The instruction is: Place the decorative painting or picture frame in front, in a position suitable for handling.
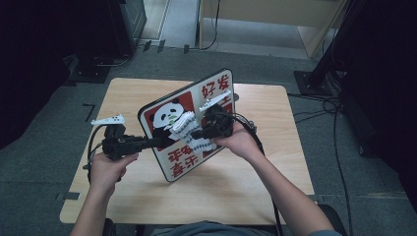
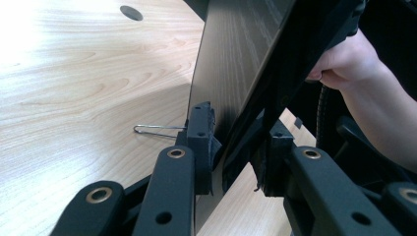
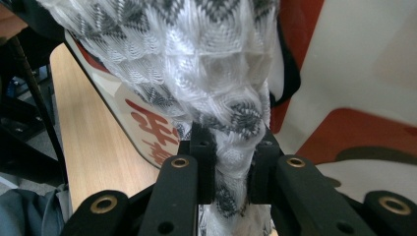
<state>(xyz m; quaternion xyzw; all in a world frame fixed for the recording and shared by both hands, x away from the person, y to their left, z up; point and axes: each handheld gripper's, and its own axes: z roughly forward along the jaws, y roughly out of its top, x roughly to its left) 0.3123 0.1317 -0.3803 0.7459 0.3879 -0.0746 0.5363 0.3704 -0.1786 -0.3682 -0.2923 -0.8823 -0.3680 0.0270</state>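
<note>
A panda sign board (image 1: 189,123), red, white and black with red characters, stands tilted above the wooden table (image 1: 255,167). My left gripper (image 1: 158,142) is shut on the board's left edge; in the left gripper view its black jaws clamp the dark board edge (image 2: 236,147). My right gripper (image 1: 196,133) is shut on a white and grey patterned cloth (image 1: 186,127), which presses against the board's face. In the right gripper view the cloth (image 3: 196,64) bunches up from between the jaws, with the board (image 3: 354,98) behind it.
A thin metal wire clip (image 2: 152,130) lies on the table beside the board's edge. A round hole (image 2: 131,12) sits in the tabletop. Cables (image 1: 324,105) trail over the grey carpet at the right. Dark equipment (image 1: 113,29) stands at the back left.
</note>
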